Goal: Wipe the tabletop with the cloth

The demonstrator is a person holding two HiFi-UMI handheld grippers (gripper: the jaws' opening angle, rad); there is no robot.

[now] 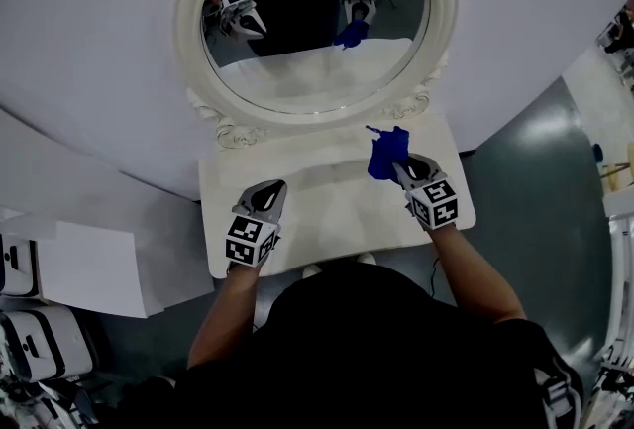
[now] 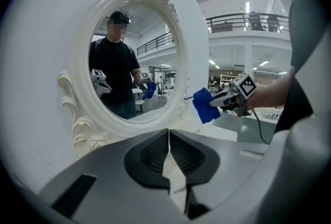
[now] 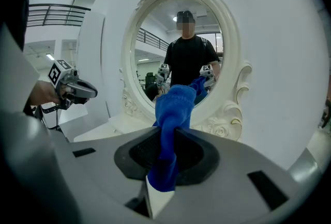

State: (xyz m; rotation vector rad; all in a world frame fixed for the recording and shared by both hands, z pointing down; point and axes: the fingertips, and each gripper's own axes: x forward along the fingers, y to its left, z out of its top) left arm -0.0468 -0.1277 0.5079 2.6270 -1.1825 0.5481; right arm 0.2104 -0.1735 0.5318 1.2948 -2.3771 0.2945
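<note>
Over the surface (image 1: 327, 219), the right gripper (image 1: 404, 165) pinches the cloth (image 1: 386, 152) in its fingers. The left gripper (image 1: 271, 189) has its fingers pressed together on nothing. Wiping looks not yet started.

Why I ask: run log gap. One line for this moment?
right gripper: shut on cloth | left gripper: shut, empty | cloth over tabletop

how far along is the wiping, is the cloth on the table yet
Done: the right gripper is shut on the blue cloth. In hand: the cloth hangs over the white tabletop, apparently not touching. Left: the wiping itself. The left gripper is shut, empty.
</note>
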